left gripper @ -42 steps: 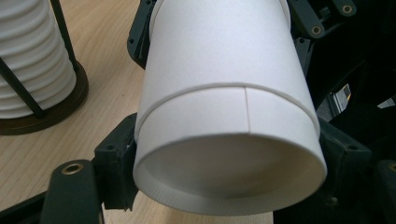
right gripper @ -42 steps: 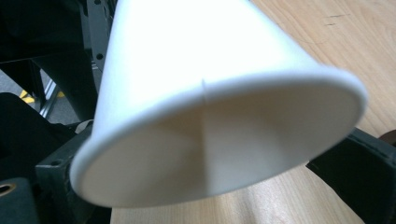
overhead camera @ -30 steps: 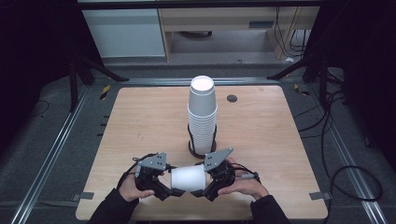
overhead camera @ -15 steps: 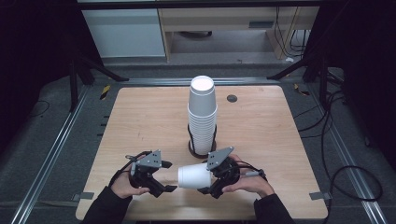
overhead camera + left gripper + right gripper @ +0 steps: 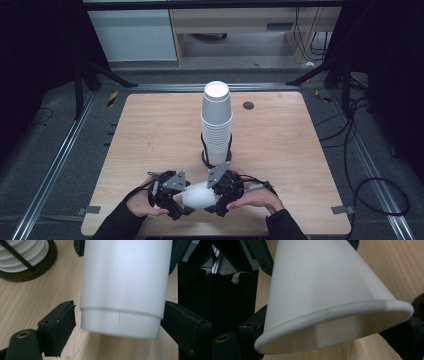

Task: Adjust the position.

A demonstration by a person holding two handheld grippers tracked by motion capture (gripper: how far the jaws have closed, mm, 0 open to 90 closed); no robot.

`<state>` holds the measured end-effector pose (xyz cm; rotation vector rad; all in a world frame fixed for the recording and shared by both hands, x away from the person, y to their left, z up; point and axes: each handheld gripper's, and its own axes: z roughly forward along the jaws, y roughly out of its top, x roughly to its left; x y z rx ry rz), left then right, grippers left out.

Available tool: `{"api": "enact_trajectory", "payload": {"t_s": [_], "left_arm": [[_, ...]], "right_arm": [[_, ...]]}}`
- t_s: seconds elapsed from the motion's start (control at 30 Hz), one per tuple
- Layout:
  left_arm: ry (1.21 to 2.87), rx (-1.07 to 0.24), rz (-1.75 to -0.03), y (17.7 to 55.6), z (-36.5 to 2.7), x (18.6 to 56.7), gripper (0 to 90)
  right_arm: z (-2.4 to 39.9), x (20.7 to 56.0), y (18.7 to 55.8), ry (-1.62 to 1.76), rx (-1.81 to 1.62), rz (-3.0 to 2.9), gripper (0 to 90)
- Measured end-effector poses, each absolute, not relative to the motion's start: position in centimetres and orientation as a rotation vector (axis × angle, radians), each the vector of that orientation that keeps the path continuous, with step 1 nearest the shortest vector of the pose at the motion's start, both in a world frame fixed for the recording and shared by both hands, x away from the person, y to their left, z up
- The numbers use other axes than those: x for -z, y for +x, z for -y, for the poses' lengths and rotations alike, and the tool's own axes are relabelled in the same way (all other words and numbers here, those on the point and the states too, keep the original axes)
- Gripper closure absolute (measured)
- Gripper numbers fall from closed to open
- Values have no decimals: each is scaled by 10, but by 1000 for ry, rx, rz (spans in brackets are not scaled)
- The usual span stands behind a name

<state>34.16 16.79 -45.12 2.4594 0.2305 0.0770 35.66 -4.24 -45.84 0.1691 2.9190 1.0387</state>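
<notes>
The paper cup [image 5: 199, 195] lies on its side near the front edge of the table [image 5: 150, 130], between the two grippers; it is one loose cup, and a single tall stack of cups [image 5: 216, 125] stands upside down in a dark ring-shaped holder [image 5: 205, 156] just behind it, too many in the stack to count surely. Two hands come in from the bottom of the high view, the left hand [image 5: 142, 202] and the right hand [image 5: 252, 196], each wrapped around its tool, forearms angled inward so the tools face each other across the cup. The left gripper [image 5: 181, 204] sits at the cup's narrow bottom end; its jaws have just been opening, and in the left gripper view they stand apart on either side of the cup's base [image 5: 120, 322], one jaw clearly off it, so the grip is released though the cup is between them. The right gripper [image 5: 220, 200] is at the rim end; in the right gripper view the wide rim [image 5: 332, 325] sits squeezed out of round between its jaws, clamped and carrying the cup.
</notes>
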Motion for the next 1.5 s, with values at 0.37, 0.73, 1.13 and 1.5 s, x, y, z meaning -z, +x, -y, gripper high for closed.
{"api": "enact_trajectory", "payload": {"t_s": [0.37, 0.73, 1.13, 1.5], "left_arm": [[2485, -68, -212, 340, -165, 453, 224], [2482, -66, -223, 342, -169, 454, 231], [2360, -76, -330, 355, -195, 445, 231], [2114, -69, -391, 356, -208, 431, 230]], "right_arm": [[37, 455, 353, 144, -1068, -2912, 79], [40, 453, 354, 161, -1128, -2885, 38], [74, 427, 363, 315, -1379, -2734, 25], [89, 423, 368, 433, -1553, -2640, 30]]}}
